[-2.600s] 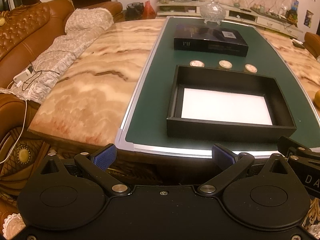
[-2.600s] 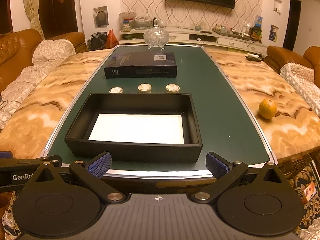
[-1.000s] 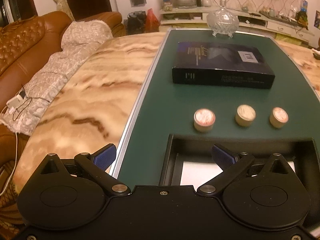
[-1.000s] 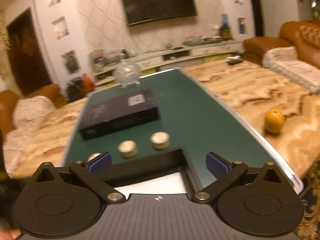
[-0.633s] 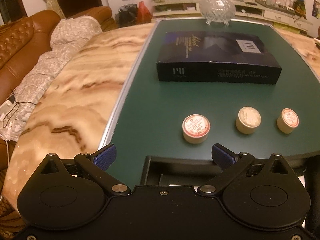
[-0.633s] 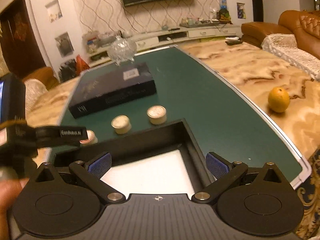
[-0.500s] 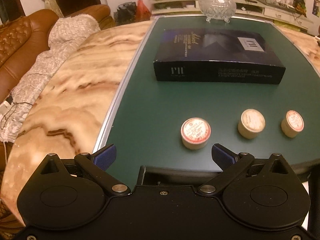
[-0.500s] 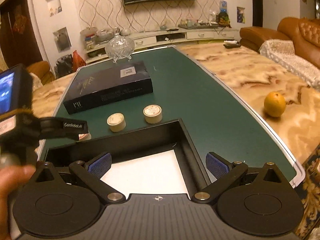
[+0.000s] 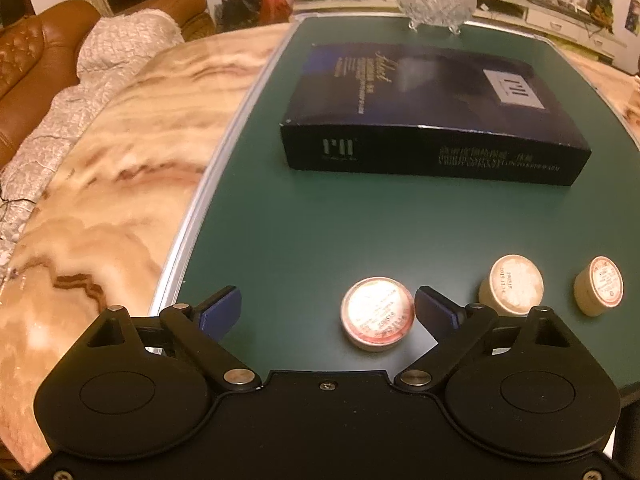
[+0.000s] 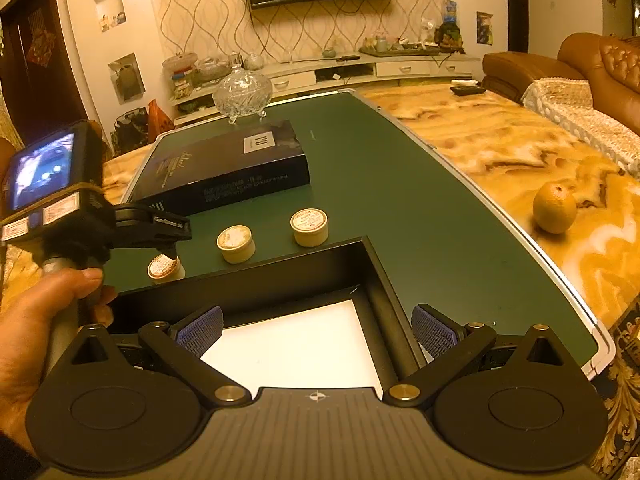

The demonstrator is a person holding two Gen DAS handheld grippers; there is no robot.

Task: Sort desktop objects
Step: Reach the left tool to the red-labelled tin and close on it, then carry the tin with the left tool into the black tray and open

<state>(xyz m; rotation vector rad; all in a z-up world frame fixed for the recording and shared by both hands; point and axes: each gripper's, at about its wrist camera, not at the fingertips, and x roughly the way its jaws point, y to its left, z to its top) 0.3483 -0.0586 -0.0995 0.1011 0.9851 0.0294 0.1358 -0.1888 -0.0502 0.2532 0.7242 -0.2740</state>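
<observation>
Green mat point(image 9: 320, 220): three round tins point(image 9: 377, 312), one dark box point(image 9: 432, 108), one tray point(image 10: 260, 280).

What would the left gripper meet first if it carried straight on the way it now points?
Probably the leftmost round tin, which sits between the fingers of the left gripper, close to the right finger. Its open jaws have just been closing. Depth is uncertain; it might reach the green mat first.

Readable text: sparse, mostly blurring out.
Flat dark navy cardboard box point(image 9: 432, 120) is showing "PH"-like pale letters on its front edge and grey top label, gold script illegible; middle cream round tin point(image 9: 514, 285) is showing "190815" on its rim; the other tins' red print is not reading.
</observation>
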